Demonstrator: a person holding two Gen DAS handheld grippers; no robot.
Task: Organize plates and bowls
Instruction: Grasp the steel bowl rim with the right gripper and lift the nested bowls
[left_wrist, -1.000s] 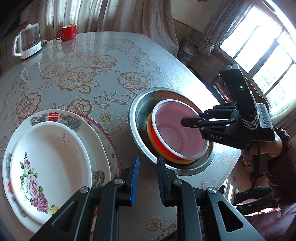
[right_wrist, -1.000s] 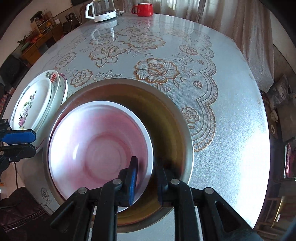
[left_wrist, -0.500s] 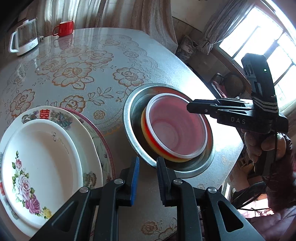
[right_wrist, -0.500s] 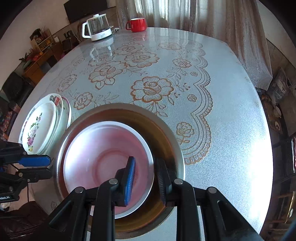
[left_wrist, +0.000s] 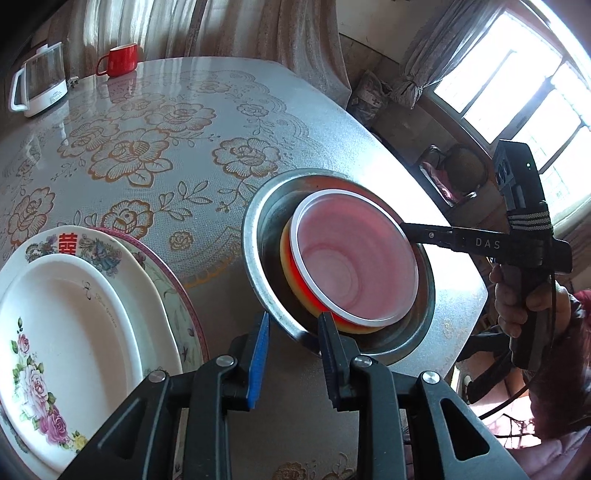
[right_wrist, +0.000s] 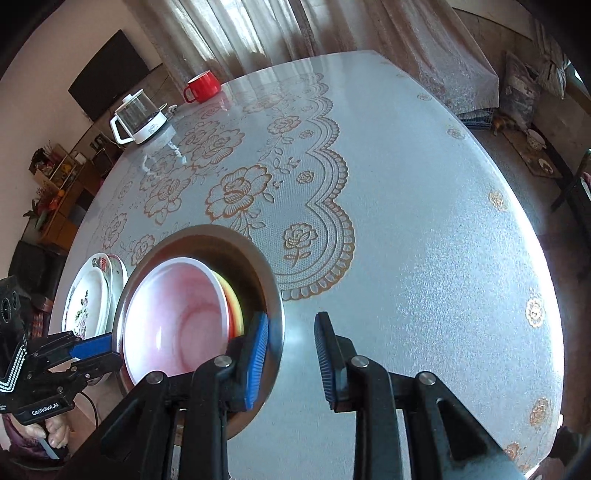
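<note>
Beside the metal basin (left_wrist: 258, 236) on the desk (right_wrist: 406, 258), both jaws have just been opening — left hand-held gripper (left_wrist: 293, 354) and right hand-held gripper (right_wrist: 291, 358) empty; basin holds 2 nested bowls (left_wrist: 354, 258), 3 stacked plates (left_wrist: 74, 314) alongside.

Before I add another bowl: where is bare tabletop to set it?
The table is bare to the right of the metal basin, and between the basin and the red mug and kettle at the far edge. The near-left corner is crowded: the plate stack sits beside the basin.
</note>
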